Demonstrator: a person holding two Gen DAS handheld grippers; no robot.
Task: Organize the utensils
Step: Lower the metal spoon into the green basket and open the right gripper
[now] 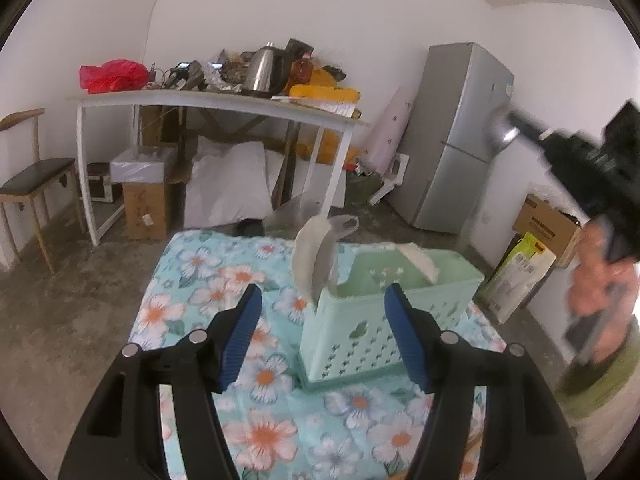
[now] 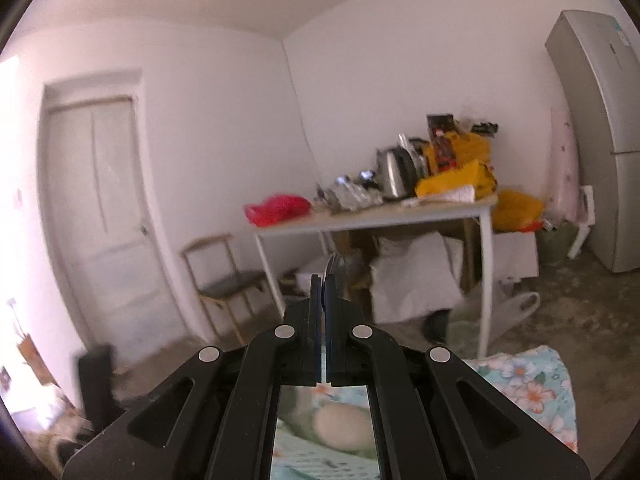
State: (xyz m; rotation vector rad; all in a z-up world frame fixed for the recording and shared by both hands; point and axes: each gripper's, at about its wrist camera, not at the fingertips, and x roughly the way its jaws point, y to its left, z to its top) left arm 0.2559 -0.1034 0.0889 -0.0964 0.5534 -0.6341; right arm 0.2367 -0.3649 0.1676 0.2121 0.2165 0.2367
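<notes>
- My right gripper [image 2: 323,280] is pinched tight on a metal spoon [image 2: 334,266]; only the edge of its shiny bowl pokes up past the fingertips in my right wrist view.
- From my left wrist view, that same spoon [image 1: 500,133] shows as a rounded silver bowl on a dark handle, blurred, held high in the air to the right of and above the basket, well clear of it.
- My left gripper [image 1: 324,334] is spread wide with nothing between the blue pads [image 1: 242,330], hovering just in front of the basket.
- The mint-green plastic basket [image 1: 360,334] (perforated walls, heart-shaped cutout) stands on the floral cloth [image 1: 224,280] covering the counter.
- Inside the basket, two pale off-white utensils [image 1: 314,258]: one broad scoop-like blade stands at the left corner, the other leans against the back right rim. What else lies in it, I cannot tell.
</notes>
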